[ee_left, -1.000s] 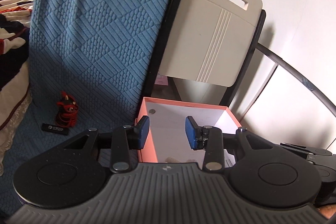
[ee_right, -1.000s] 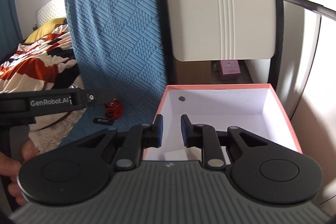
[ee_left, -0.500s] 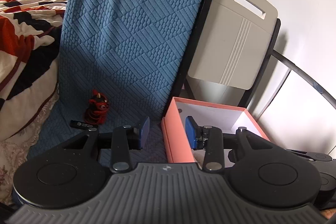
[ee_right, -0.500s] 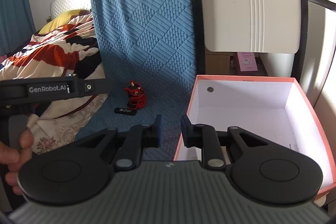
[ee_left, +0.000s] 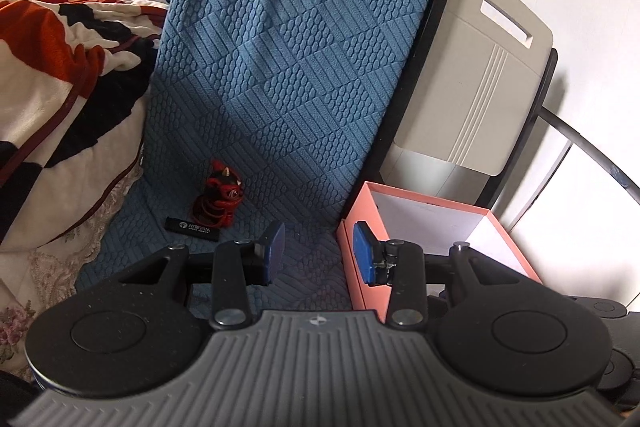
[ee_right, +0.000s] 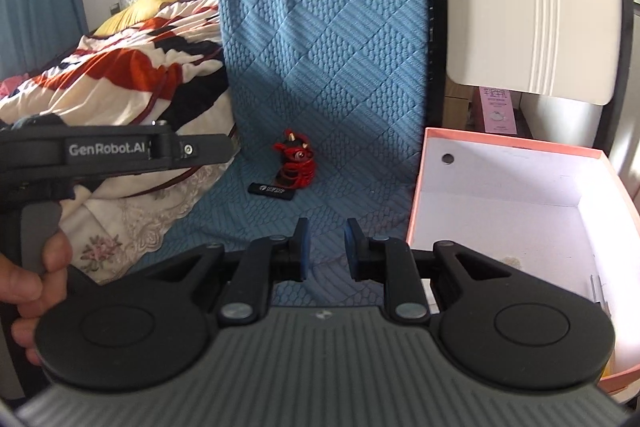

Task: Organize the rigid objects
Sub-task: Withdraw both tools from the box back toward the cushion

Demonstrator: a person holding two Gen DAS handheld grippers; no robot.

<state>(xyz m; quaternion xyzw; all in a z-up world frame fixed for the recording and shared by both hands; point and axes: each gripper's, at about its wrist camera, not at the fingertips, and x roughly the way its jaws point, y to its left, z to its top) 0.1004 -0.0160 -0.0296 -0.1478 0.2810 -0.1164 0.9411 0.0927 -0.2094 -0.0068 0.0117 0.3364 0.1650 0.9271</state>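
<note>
A small red toy figure [ee_left: 218, 195] stands on the blue quilted seat cover [ee_left: 280, 87], with a flat black stick [ee_left: 193, 227] lying just in front of it. Both also show in the right wrist view: the toy [ee_right: 295, 165] and the stick [ee_right: 271, 192]. A pink box [ee_left: 362, 267] with a white inside sits right of the cover; it also shows in the right wrist view [ee_right: 416, 203]. My left gripper [ee_left: 318, 253] is open and empty, near the box's left wall. My right gripper [ee_right: 325, 247] is open and empty, above the cover, short of the toy.
A beige folding chair back [ee_left: 472, 87] leans behind the box. A red, white and black blanket [ee_left: 60, 59] lies on the bed to the left. The left gripper's body and the hand holding it [ee_right: 28, 279] fill the left of the right wrist view.
Both grippers have swung left, away from over the box and toward the blue cover, so the toy and the stick sit nearer the middle. The right jaws have opened a little wider.
</note>
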